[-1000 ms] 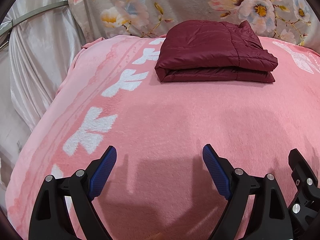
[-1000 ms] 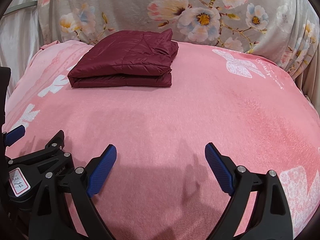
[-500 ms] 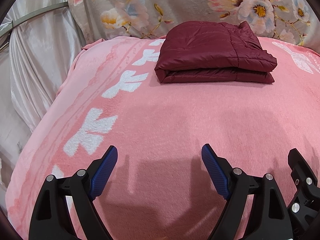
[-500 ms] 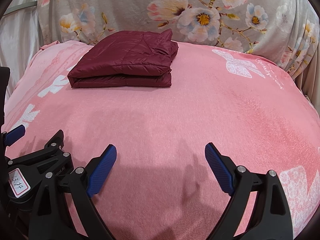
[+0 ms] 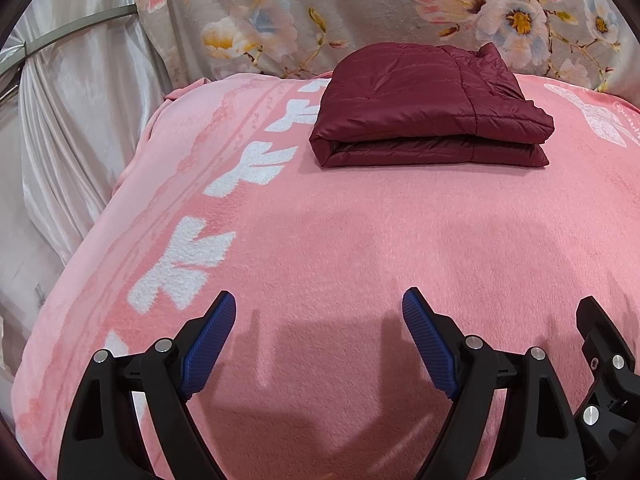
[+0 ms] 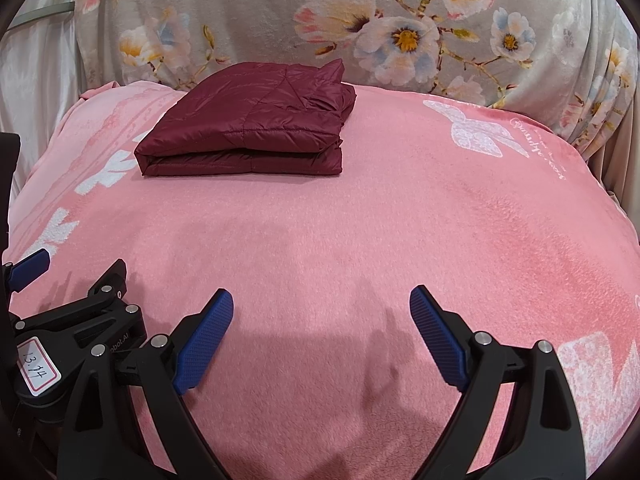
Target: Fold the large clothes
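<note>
A maroon quilted jacket (image 5: 428, 108) lies folded into a thick rectangle at the far side of a pink blanket (image 5: 320, 248). It also shows in the right wrist view (image 6: 248, 128), far left of centre. My left gripper (image 5: 319, 304) is open and empty, low over the near part of the blanket, well short of the jacket. My right gripper (image 6: 321, 300) is open and empty too, beside the left one and equally far from the jacket.
A grey floral cloth (image 6: 360, 20) hangs behind the blanket. Pale satin drapes (image 5: 60, 120) hang at the left edge. The pink blanket has white leaf prints (image 5: 188, 264) along its left side and a white butterfly print (image 6: 476, 132) at the right.
</note>
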